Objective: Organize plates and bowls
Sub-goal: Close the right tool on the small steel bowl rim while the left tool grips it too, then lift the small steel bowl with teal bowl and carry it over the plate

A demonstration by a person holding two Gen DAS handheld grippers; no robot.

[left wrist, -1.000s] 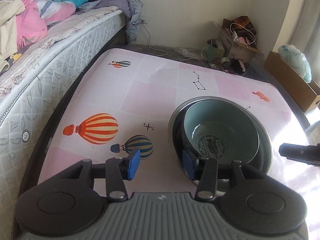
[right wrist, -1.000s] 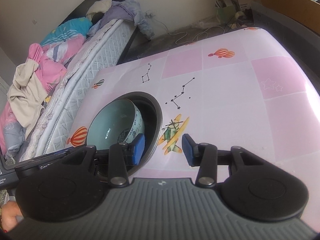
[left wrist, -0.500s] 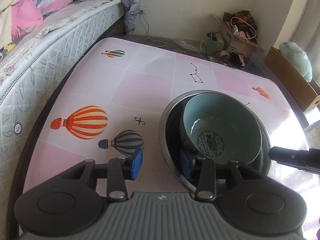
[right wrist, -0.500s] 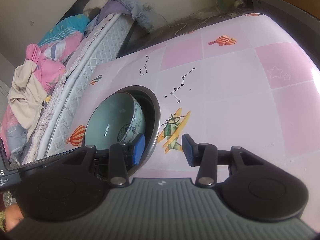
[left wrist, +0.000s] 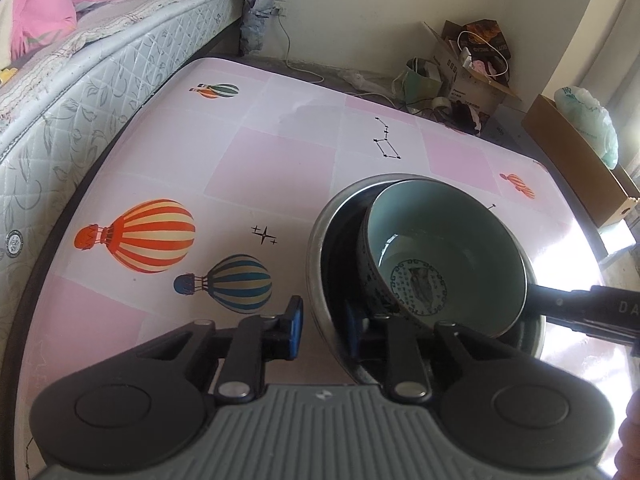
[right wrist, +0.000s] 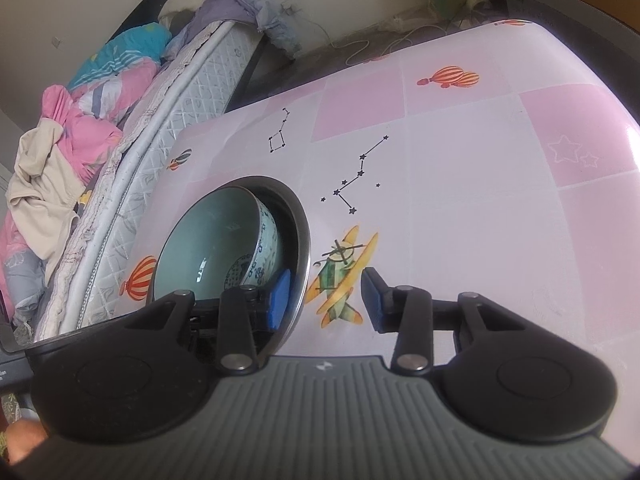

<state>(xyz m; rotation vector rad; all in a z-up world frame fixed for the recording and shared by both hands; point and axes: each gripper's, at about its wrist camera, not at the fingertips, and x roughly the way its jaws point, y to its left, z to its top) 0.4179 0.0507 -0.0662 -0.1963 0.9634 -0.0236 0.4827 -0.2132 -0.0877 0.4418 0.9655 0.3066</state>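
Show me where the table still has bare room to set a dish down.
Most of the table is bare: the stretch between the mattress and the metal bowl, and the far half toward the boxes. The right wrist view shows open cloth right of the metal bowl. It is crowded only there, with the blue bowl inside it.

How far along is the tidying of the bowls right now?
Done: the green bowl sits nested in the metal bowl. In hand: both tools straddle the metal rim, left tool and right tool just closing. Left: lifting the stack off the table.
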